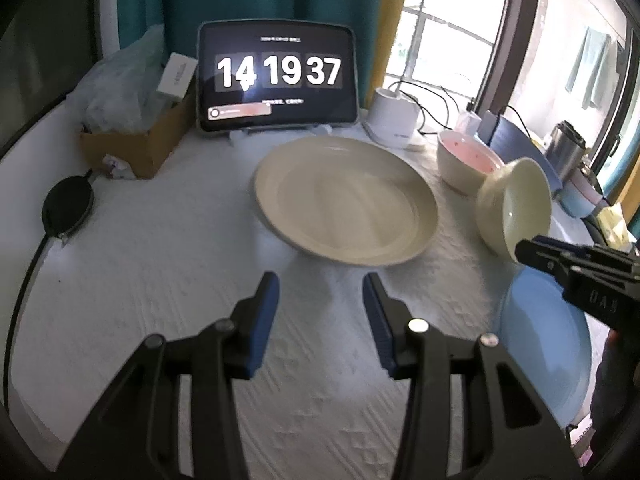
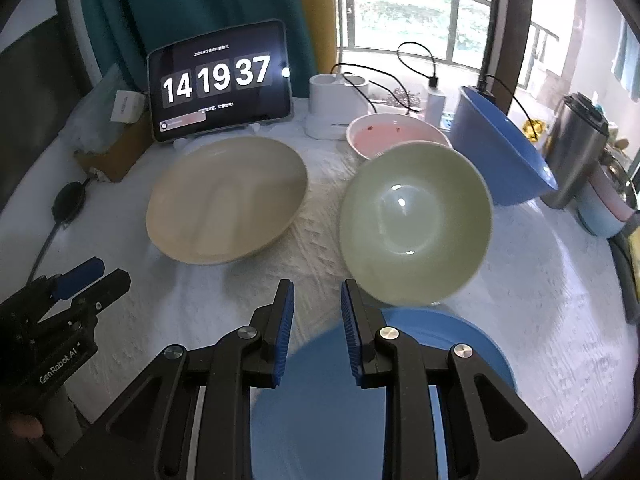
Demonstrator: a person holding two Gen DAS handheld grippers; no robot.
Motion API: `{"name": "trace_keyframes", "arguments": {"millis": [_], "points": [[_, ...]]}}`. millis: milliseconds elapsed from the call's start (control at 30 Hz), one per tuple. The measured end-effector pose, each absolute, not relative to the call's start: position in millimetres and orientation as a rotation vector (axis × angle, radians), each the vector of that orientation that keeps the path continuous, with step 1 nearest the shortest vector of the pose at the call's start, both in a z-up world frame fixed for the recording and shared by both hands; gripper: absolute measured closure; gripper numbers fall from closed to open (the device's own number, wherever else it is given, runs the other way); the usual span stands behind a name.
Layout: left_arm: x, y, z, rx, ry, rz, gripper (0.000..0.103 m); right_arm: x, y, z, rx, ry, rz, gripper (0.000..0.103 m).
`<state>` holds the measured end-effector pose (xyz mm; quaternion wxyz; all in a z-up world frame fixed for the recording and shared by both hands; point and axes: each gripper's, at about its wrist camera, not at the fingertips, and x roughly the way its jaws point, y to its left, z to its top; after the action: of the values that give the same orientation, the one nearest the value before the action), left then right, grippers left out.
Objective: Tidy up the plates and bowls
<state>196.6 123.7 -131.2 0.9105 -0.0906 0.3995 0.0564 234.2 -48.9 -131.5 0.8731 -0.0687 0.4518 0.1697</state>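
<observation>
Left claw (image 1: 320, 280) is spread, with nothing between its blue pads, only the white tablecloth (image 1: 160, 260) below. In your left wrist view the cream plate (image 1: 346, 200) lies flat just beyond the tips, centre frame.

Right claw (image 2: 316, 286) has its jaws part-way apart, and the gap shows only cloth and the blue plate (image 2: 320, 400) underneath. The plate fills the lower centre of the right wrist view.

The pale green bowl (image 2: 416, 224) is tipped up with its mouth facing the right camera, right of centre and blurred. Its lower rim is just beside the right-hand fingertip. You can't tell whether they touch.

In the left view the same bowl (image 1: 516, 208) is tilted at the right edge, with the right claw (image 1: 524, 248) at its lower rim.

The pink bowl (image 2: 394, 134) stands upright behind the green one. The blue bowl (image 2: 500, 152) is at upper right, near both.

A tablet clock (image 1: 276, 76) stands upright at the back and a cardboard box (image 1: 132, 148) sits upper left. The left claw (image 2: 112, 272) pokes in at the lower left of the right view.
</observation>
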Motion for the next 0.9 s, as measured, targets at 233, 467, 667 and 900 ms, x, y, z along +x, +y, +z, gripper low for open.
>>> {"name": "trace_keyframes", "arguments": {"millis": [233, 467, 667, 900], "points": [[211, 143, -132, -0.19, 0.824, 0.127, 0.058, 247, -29, -136, -0.146, 0.953, 0.362, 0.077], [229, 158, -137, -0.203, 0.83, 0.124, 0.058, 263, -13, -144, -0.136, 0.978, 0.359, 0.076], [246, 167, -142, -0.217, 0.845, 0.121, 0.058, 278, -4, -154, -0.112, 1.01, 0.351, 0.071], [267, 171, -150, -0.219, 0.866, 0.12, 0.058, 292, 4, -165, -0.093, 1.036, 0.342, 0.068]]}}
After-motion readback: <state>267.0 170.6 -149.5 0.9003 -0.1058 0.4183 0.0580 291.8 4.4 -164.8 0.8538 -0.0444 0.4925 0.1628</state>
